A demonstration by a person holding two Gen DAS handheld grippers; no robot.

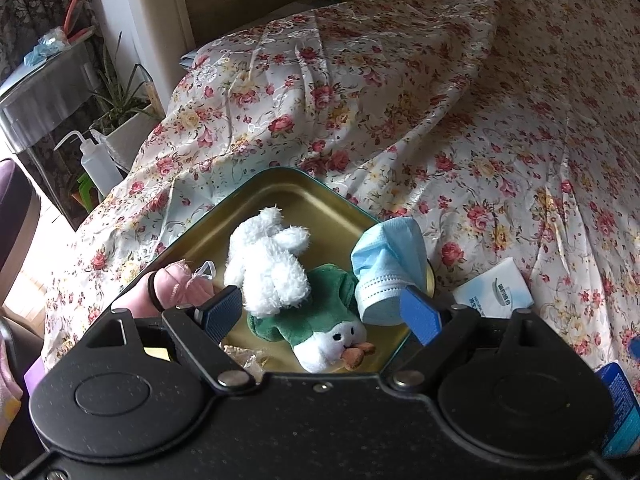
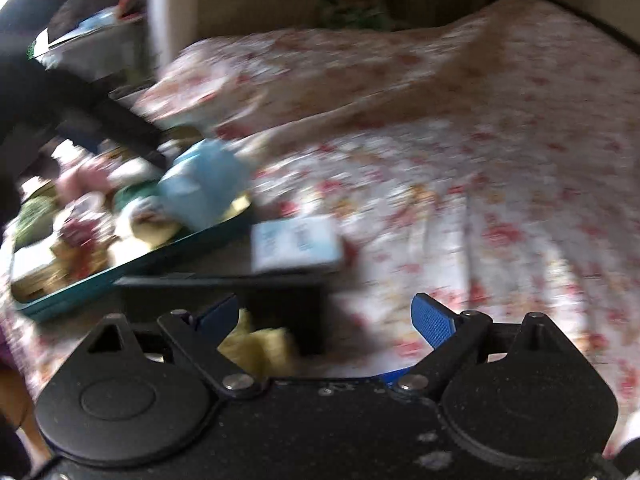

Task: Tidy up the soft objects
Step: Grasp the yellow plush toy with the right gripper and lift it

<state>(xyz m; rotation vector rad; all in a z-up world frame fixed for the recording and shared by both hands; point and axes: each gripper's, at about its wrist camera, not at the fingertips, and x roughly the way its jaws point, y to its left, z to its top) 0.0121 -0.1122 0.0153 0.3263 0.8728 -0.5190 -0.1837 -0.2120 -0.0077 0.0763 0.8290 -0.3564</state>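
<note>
In the gold-lined tin on the flowered bed, left to right: a pink cloth, a white-and-green plush lying head toward the camera, and a blue face mask on the rim. Left gripper jaws stand open around the plush; right gripper jaws open, empty.

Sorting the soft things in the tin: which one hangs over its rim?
The blue face mask, draped over the tin's right edge. The white plush and green-clad toy lie wholly inside.

Soft daylight; right view motion-blurred
</note>
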